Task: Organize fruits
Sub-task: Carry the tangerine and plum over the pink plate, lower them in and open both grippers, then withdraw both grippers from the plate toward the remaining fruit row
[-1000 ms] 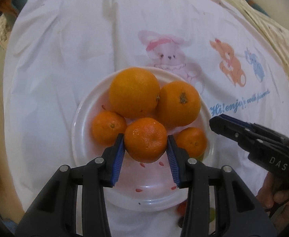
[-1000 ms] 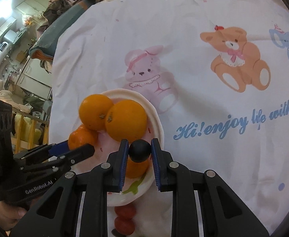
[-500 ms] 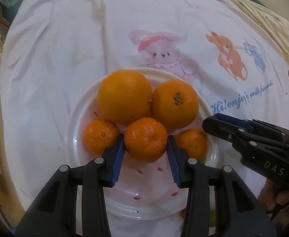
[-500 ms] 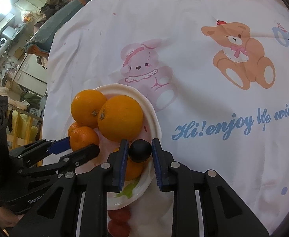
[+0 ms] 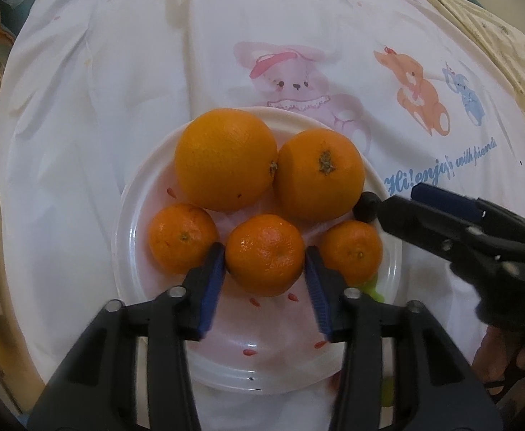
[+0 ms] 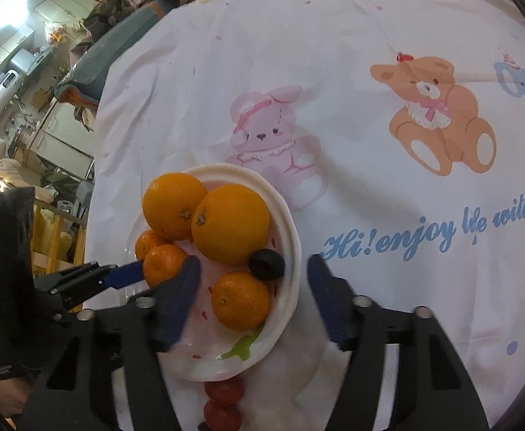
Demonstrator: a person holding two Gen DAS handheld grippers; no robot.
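A white plate [image 5: 147, 305] [image 6: 291, 237] on the printed cloth holds two large oranges [image 5: 226, 158] [image 5: 320, 176] and three mandarins. My left gripper [image 5: 265, 264] has its blue pads against the sides of the middle mandarin [image 5: 264, 255], which rests on the plate. My right gripper [image 6: 253, 280] is open over the plate's right side. A small dark fruit [image 6: 266, 264] [image 5: 366, 205] lies on the plate beside a large orange [image 6: 231, 229], free of the fingers. Another mandarin [image 6: 240, 300] sits just below it.
Two small red fruits [image 6: 223, 402] lie on the cloth just in front of the plate. The white cloth with bunny and bear prints [image 6: 438, 125] stretches right and beyond. Cluttered room furniture [image 6: 29, 72] stands off the table's left edge.
My right gripper has opened and let go of the dark fruit, which now lies on the plate. My left gripper lowered the mandarin among the others.
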